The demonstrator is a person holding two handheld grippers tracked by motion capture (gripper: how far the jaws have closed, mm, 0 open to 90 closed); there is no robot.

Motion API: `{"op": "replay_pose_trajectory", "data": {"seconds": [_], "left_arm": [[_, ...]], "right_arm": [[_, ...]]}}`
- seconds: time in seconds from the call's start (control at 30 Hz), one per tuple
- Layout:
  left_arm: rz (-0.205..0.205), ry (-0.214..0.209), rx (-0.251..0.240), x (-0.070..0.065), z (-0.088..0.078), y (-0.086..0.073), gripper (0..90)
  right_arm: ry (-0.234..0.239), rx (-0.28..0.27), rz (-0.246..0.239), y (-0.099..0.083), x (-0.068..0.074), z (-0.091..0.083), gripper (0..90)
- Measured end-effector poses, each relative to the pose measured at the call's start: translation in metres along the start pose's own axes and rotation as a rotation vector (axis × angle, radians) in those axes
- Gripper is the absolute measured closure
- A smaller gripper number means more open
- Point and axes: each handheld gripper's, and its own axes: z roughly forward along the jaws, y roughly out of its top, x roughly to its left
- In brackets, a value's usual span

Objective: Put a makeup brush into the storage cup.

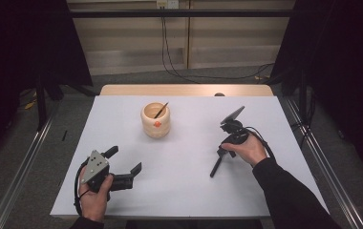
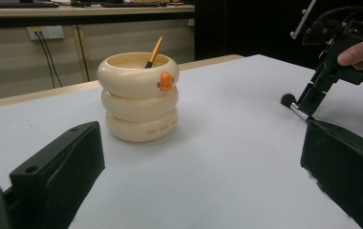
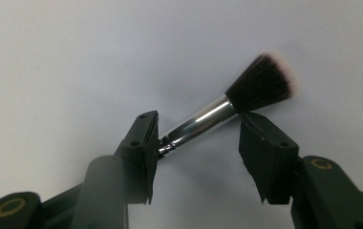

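The step in hand is judged to be the pick-up of a makeup brush from the white tabletop, most likely so that it can be stood in the cream ring-stacked holder beside the pencil already leaning there.

In the right gripper view, the brush lies across the gap of the right hand-held gripper: the silver ferrule runs from one jaw to the other, with the dark bristles fanned out past the far jaw. The jaws stand half closed around the ferrule, and contact seems to be made at both ends, but a firm clamp cannot be confirmed, because the brush sits skewed between the pads and not square to them. In the high view, the black handle can be seen trailing toward the person from beneath that hand-held gripper, resting on the tabletop.

For a good grip, the ferrule should be squared to the pads before the jaws are pressed home, so that the smooth metal is not levered out sideways. The bristles should be kept clear of the pads. The brush should then be lifted straight up before any swing toward the holder is begun.

The left hand-held gripper is held wide open and empty near the front left of the tabletop, well apart from the holder.
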Motion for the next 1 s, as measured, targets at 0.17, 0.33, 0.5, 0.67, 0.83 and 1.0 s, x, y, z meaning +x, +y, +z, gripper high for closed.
{"op": "replay_pose_trajectory", "data": {"seconds": [0.17,0.33,0.5,0.67,0.83,1.0], "left_arm": [[0.003,-0.005,0.001,-0.0002,0.0,0.0001,1.0],[0.003,0.003,0.007,0.0002,0.0,0.0,1.0],[0.004,0.001,0.007,0.0001,0.0004,-0.0001,1.0],[0.0,0.005,0.004,0.0006,0.0001,-0.0002,1.0],[-0.001,0.004,0.003,0.0007,0.0005,-0.0004,1.0],[-0.029,0.008,-0.004,0.0015,0.0004,-0.0012,1.1]], "right_arm": [[-0.022,0.019,-0.002,0.0015,0.0028,0.0064,51.2],[-0.067,0.029,-0.009,0.0014,0.0036,0.0079,61.5],[-0.092,0.024,-0.015,0.0008,0.0015,0.0081,72.9],[-0.098,0.024,-0.022,-0.0003,-0.0001,0.008,76.0],[-0.083,0.012,-0.02,-0.0014,-0.0032,0.008,77.0],[-0.089,0.014,-0.027,-0.0012,-0.0019,0.0078,77.8]]}}
